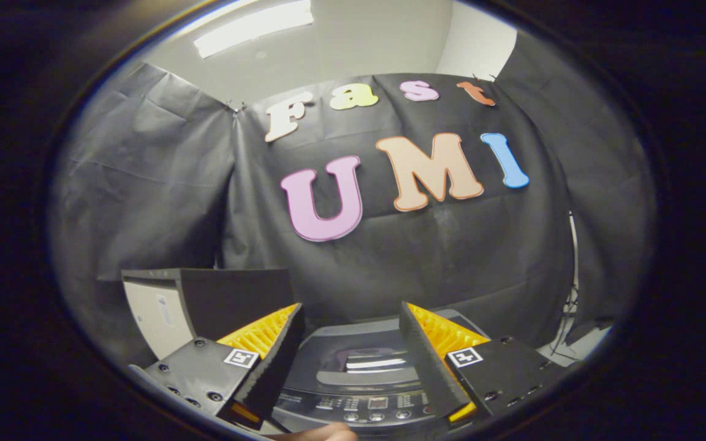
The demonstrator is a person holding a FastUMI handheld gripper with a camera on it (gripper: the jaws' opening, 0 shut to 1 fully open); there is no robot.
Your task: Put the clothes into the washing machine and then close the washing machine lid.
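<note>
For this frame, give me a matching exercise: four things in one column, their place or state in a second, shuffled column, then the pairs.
Things:
1. gripper
2. washing machine
3. control panel
4. grey box

Places or states:
A. beside the machine, behind one finger
B. open, holding nothing
C. lid shut, seen between and beyond the fingers
D. row of buttons along the machine's near edge

Pairs: 1-B, 2-C, 3-D, 4-A

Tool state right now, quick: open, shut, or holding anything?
Tool: open, fingers spread apart with nothing between them, held above the washing machine, whose lid looks closed.
</note>
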